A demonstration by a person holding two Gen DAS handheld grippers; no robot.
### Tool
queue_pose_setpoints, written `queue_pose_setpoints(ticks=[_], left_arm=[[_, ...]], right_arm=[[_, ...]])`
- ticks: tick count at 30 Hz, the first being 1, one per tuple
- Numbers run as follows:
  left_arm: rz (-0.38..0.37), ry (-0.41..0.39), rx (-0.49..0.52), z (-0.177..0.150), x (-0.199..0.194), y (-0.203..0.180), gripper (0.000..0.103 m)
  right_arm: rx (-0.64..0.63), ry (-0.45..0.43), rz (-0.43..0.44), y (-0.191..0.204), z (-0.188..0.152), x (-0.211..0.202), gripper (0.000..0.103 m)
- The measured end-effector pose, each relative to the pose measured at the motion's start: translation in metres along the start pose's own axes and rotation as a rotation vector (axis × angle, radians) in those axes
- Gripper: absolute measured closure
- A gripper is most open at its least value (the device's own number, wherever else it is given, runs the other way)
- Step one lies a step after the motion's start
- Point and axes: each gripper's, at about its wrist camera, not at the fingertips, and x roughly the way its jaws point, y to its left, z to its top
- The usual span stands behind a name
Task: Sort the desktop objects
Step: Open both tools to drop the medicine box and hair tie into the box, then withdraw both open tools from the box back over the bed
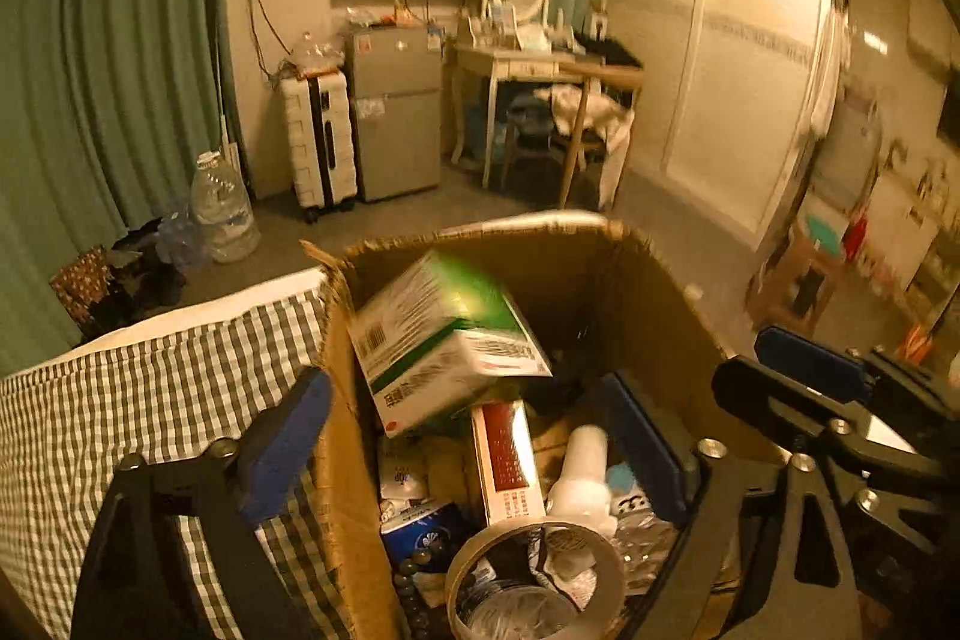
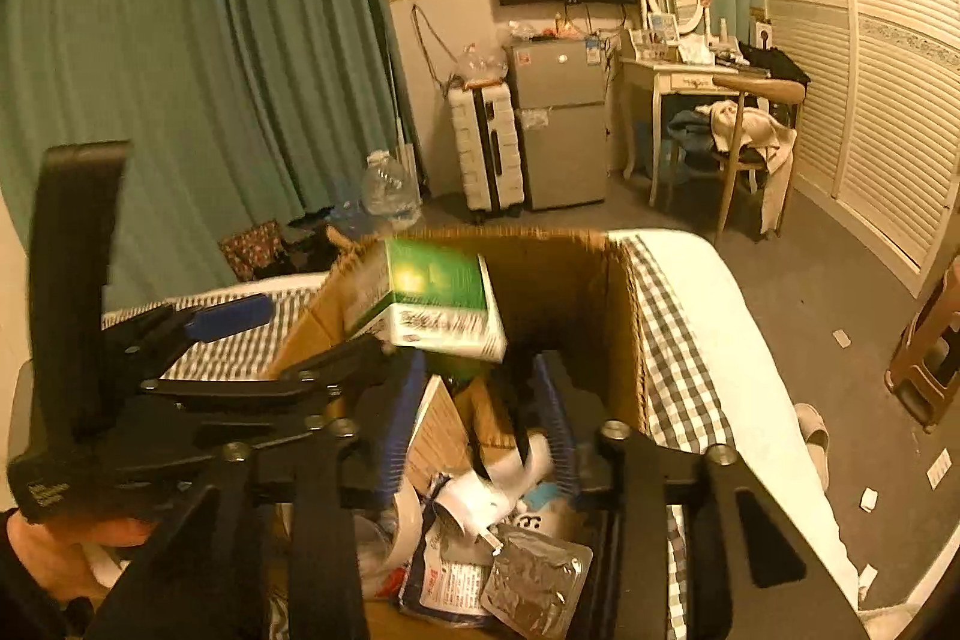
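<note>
Green-and-white box (image 1: 447, 340) tips into the cardboard carton (image 1: 654, 292); keep your left claw (image 1: 474, 436) wide and right claw (image 2: 480, 418) half-open, both empty, clear of it.

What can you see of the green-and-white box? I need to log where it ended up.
The green-and-white box is a cardboard carton: glossy green top, white sides with printed text and a barcode. It is motion-blurred and tilted, one corner down, over the open cardboard box, above the clutter inside. Neither gripper holds it; the right gripper, jaws apart, sits just below it. Whether it rests on anything cannot be told.
</note>
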Motion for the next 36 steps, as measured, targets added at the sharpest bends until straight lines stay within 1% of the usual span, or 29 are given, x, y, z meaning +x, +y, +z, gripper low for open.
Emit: queue_pose_setpoints(ticks=[2, 6, 8, 11, 15, 17, 20, 23, 26, 28, 30, 32, 34, 36], left_arm=[[0.0, -0.02, -0.018, 0.004, -0.013, 0.01, 0.006], [0.029, -0.055, -0.043, 0.008, -0.042, 0.036, 0.005], [0.045, -0.07, -0.05, 0.012, -0.054, 0.048, 0.004], [0.09, -0.095, -0.06, 0.016, -0.074, 0.071, 0.003], [0.15, -0.124, -0.076, 0.023, -0.103, 0.102, 0.003], [0.18, -0.144, -0.083, 0.024, -0.119, 0.116, 0.0], [0.219, -0.158, -0.097, 0.021, -0.14, 0.138, 0.0], [0.258, -0.178, -0.101, 0.013, -0.159, 0.157, 0.0], [0.296, -0.185, -0.103, 0.003, -0.174, 0.177, 0.0], [0.311, -0.19, -0.112, -0.005, -0.182, 0.192, 0.0], [0.322, -0.199, -0.141, -0.014, -0.188, 0.21, 0.0], [0.344, -0.208, -0.171, -0.022, -0.19, 0.226, 0.0], [0.369, -0.216, -0.2, -0.029, -0.19, 0.24, 0.0], [0.41, -0.228, -0.186, -0.037, -0.187, 0.249, 0.0]], right_arm=[[-0.005, -0.018, -0.005, 0.003, 0.001, -0.005, 0.054], [-0.002, -0.052, -0.002, 0.012, 0.003, -0.019, 0.05], [-0.006, -0.071, 0.004, 0.018, 0.007, -0.026, 0.042], [-0.041, -0.084, 0.015, 0.029, 0.012, -0.035, 0.042], [-0.044, -0.121, 0.033, 0.042, 0.02, -0.05, 0.042], [-0.051, -0.146, 0.047, 0.052, 0.025, -0.059, 0.041], [-0.067, -0.169, 0.076, 0.072, 0.031, -0.064, 0.041], [-0.076, -0.164, 0.132, 0.097, 0.032, -0.06, 0.041], [-0.123, -0.139, 0.173, 0.133, 0.029, -0.053, 0.037], [-0.148, -0.123, 0.2, 0.152, 0.025, -0.051, 0.036], [-0.162, -0.115, 0.231, 0.173, 0.022, -0.048, 0.033], [-0.17, -0.107, 0.258, 0.192, 0.02, -0.043, 0.027], [-0.188, -0.094, 0.256, 0.211, 0.016, -0.034, 0.026], [-0.211, -0.073, 0.255, 0.227, 0.011, -0.022, 0.026]])
